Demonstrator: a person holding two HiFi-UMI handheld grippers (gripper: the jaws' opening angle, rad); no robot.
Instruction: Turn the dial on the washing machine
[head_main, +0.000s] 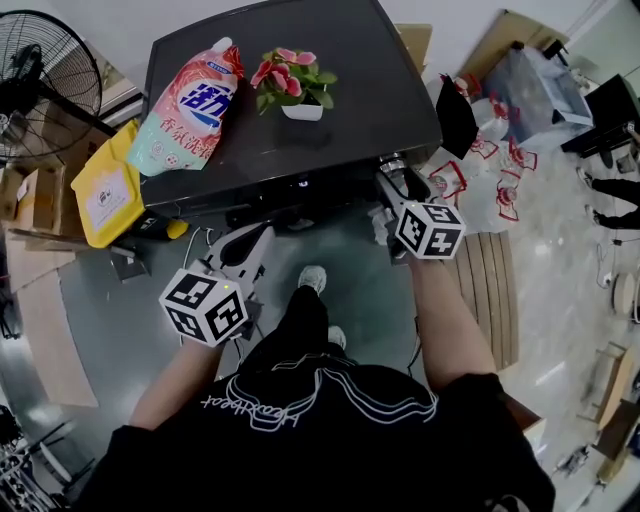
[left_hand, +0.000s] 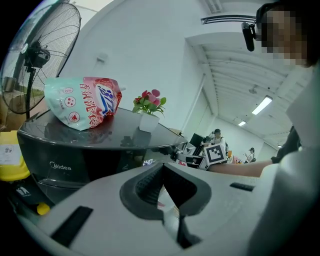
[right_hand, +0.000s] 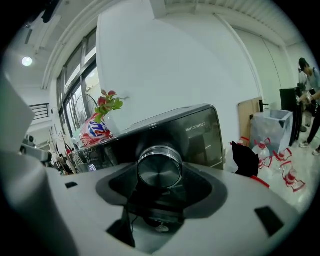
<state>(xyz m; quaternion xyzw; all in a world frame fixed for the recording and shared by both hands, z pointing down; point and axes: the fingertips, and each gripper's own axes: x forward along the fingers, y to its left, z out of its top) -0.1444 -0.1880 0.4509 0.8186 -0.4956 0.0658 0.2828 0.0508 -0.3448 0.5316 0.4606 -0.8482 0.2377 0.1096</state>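
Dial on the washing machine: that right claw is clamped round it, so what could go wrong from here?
1. The dial is smooth, shiny metal, so the pads of the right gripper might slip round it instead of turning it.
2. A twist that is off-centre could strain the dial.
3. A small flower pot stands on the washing machine beside a detergent bag; a hard push might rattle the pot.

A pink soap bag lies on top of the black washing machine, near a white pot of pink flowers. The right gripper is up at the silver dial on the machine's front corner. The left gripper is held lower, apart from the machine. A yellow bag sits beside it, near a fan
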